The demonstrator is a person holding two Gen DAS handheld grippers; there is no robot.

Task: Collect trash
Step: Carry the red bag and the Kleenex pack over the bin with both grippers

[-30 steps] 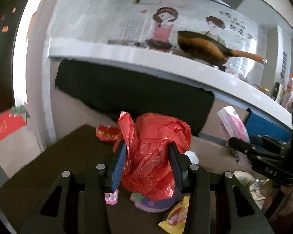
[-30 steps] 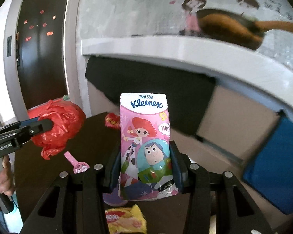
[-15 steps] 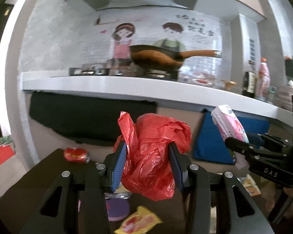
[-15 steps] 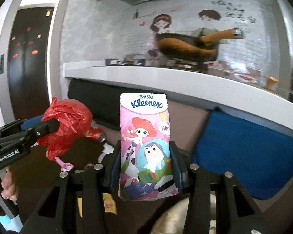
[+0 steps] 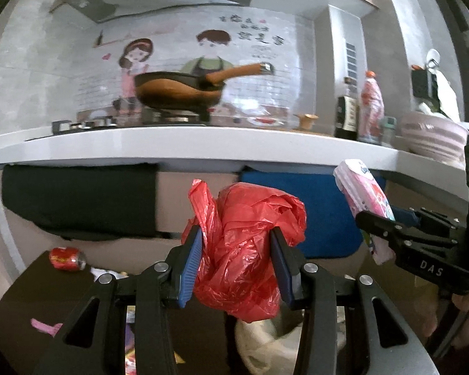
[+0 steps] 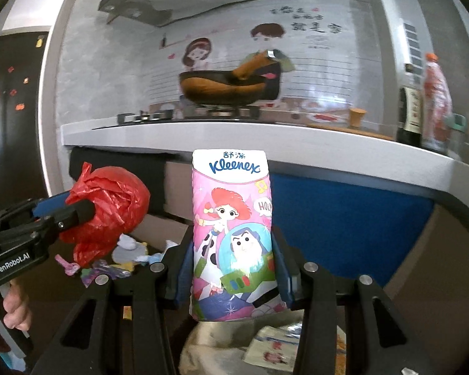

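My left gripper [image 5: 236, 262] is shut on a crumpled red plastic bag [image 5: 247, 250], held in the air above the dark table [image 5: 31, 290]. My right gripper [image 6: 233, 265] is shut on a pink Kleenex tissue pack [image 6: 231, 228] with cartoon figures, standing upright between the pads. Each gripper shows in the other's view: the tissue pack [image 5: 364, 200] at the right of the left wrist view, the red bag [image 6: 106, 209] at the left of the right wrist view. A pale open bag with paper scraps [image 6: 265, 347] lies below both grippers.
A red can [image 5: 66, 259] lies on its side at the table's far edge, with pink and purple scraps [image 6: 103, 268] nearby. Ahead runs a white counter [image 5: 203, 143] with a stove, pan [image 5: 178, 90], bottles and a bowl; black and blue panels [image 6: 344, 218] hang under it.
Both grippers swung right and rose slightly, keeping their loads. The view levelled out; the blue panel and bottles came into sight, and the pale bag now lies below.
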